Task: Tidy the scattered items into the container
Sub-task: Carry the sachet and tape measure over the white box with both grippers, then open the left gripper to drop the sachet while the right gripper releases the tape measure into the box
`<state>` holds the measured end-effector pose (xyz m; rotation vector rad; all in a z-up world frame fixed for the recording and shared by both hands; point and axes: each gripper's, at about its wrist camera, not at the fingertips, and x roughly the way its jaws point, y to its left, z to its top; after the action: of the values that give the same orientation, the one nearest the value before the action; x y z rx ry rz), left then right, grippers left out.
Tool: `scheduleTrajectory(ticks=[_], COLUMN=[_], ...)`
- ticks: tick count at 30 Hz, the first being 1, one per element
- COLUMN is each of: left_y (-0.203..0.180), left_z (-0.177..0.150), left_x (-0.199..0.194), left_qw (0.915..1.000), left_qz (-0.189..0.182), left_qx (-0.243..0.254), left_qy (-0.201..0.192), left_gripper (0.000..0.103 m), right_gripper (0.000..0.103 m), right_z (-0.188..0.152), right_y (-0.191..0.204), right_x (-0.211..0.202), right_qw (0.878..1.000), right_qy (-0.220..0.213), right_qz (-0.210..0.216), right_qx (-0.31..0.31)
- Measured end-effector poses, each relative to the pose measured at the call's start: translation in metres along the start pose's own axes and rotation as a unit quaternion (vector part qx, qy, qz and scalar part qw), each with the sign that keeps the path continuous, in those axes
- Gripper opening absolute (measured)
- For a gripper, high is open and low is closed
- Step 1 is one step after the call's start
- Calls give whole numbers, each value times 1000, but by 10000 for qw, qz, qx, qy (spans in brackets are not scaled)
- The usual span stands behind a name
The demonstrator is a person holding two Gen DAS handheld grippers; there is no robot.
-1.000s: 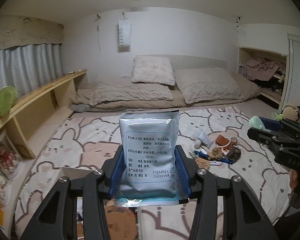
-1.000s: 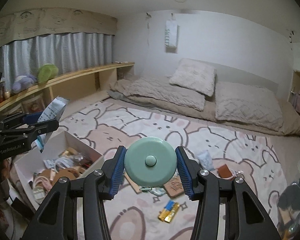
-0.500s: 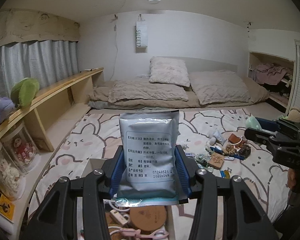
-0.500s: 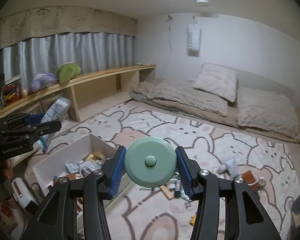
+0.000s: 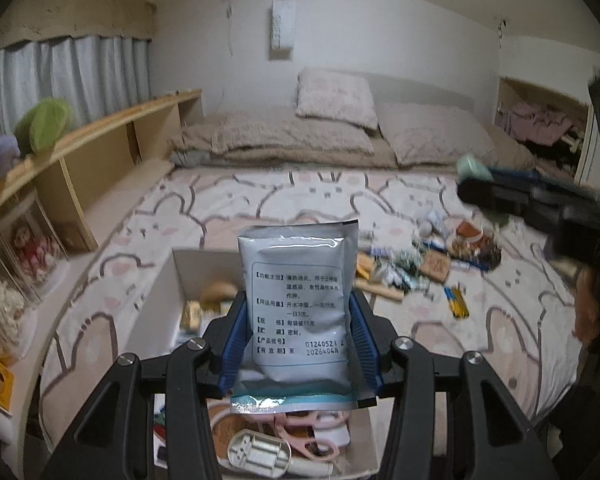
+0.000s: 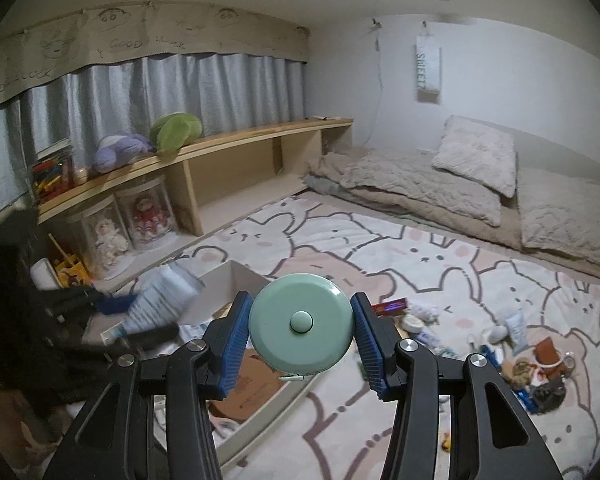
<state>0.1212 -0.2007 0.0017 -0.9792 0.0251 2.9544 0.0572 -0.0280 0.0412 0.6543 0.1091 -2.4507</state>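
The white box (image 5: 168, 292) sits on the bunny-print rug (image 5: 292, 200), open at the top and already part filled: pink scissors (image 5: 312, 436), a white plug adapter (image 5: 260, 450) and other small things lie inside. It is directly below and ahead of the left gripper (image 5: 298, 338), whose blue pads are pinched on the two long edges of a silver sachet (image 5: 298, 300). The sachet stands upright, its long axis running up and away from the jaws, its lower seam over the box's near end. By my reading, letting go here would drop it inside.

The right gripper (image 6: 300, 340) is clamped on a mint-green round tape measure (image 6: 300, 326), flat face towards the camera, the pads pressing its rim on either side. In the right wrist view the box (image 6: 240, 274) lies below and a little left of it, near but not squarely under, so the left hand is the better placed of the two. The remaining clutter (image 5: 440, 264) is spread on the rug to the right of the box, well apart from both loads
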Motion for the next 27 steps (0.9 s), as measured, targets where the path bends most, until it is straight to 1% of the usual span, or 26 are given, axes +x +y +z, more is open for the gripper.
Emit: scheduleTrajectory(ticks=[7,13,26,27], left_y=[-2,-8,-16,-16], left_z=[-32,-54,-83,-84], left_x=[24,43,69,70], left_qw=[9988,9966,9922,9920], left_qz=[-87,-114,-158,-147], left_qx=[-42,-26,80,91], left_qy=[475,814,1231,1252], left_gripper=[49,49,49,51], right_gripper=[51,51,51,51], right_z=[-4,-5,-10,-10], right_y=[12,19,29,29], right_x=[13,23,52,55], right_qw=[9998,9996,9986,9984], right_qy=[105,171,395,419], right_qz=[172,228,342,354], right_qx=[24,23,125,141])
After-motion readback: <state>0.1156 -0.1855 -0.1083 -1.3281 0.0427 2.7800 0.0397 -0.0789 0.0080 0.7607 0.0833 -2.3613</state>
